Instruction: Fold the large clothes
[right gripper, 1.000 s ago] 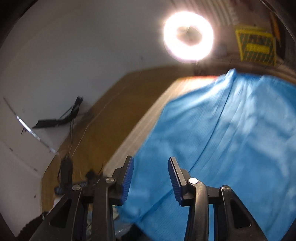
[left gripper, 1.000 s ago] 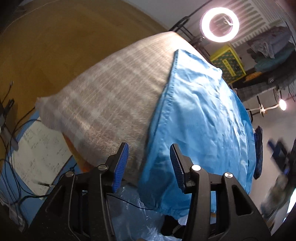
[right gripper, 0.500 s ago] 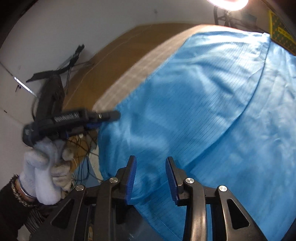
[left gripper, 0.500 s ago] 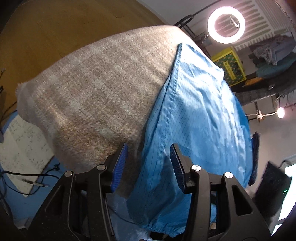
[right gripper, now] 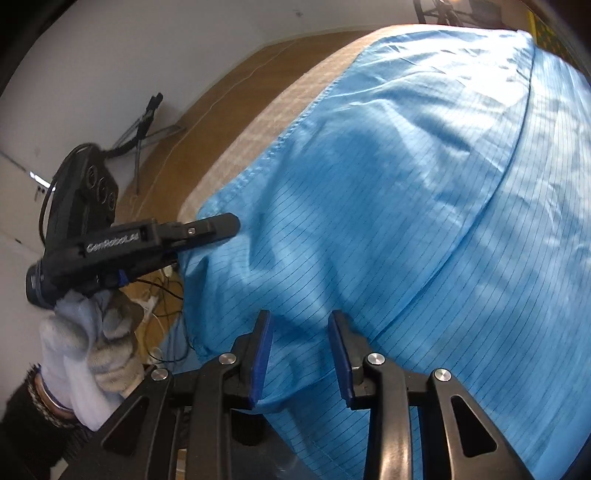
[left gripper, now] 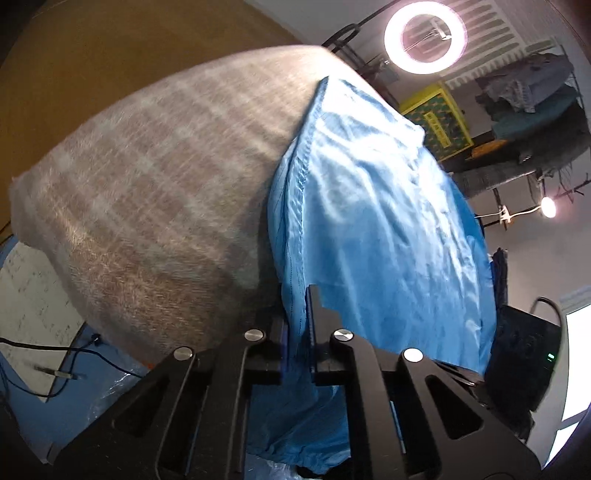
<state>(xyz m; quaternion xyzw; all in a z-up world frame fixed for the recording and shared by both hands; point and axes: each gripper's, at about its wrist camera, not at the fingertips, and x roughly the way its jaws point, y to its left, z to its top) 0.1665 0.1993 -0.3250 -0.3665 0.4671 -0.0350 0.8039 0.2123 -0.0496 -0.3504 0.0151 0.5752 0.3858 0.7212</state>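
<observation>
A large light-blue garment (left gripper: 376, 221) with thin dark stripes lies spread over a table covered in grey checked cloth (left gripper: 155, 192), its near edge hanging over the side. My left gripper (left gripper: 297, 314) is shut on the garment's stitched hem at the near left corner. The right wrist view shows that same left gripper (right gripper: 221, 229) from the side, pinching the cloth's edge, held by a gloved hand (right gripper: 85, 343). My right gripper (right gripper: 300, 332) hovers over the garment (right gripper: 388, 184) near its front edge. Its jaws are closing, with blue cloth lying between the pads but not pinched.
A lit ring light (left gripper: 424, 35), a yellow crate (left gripper: 437, 122) and a rack of clothes (left gripper: 528, 96) stand beyond the table. Wooden floor (left gripper: 92, 62) lies to the left. Paper (left gripper: 29, 295) and cables (left gripper: 74, 350) sit below the table's near corner.
My left jaws have closed onto the garment's hem. My right gripper has dropped toward the garment's front edge, and its jaws have narrowed slightly.
</observation>
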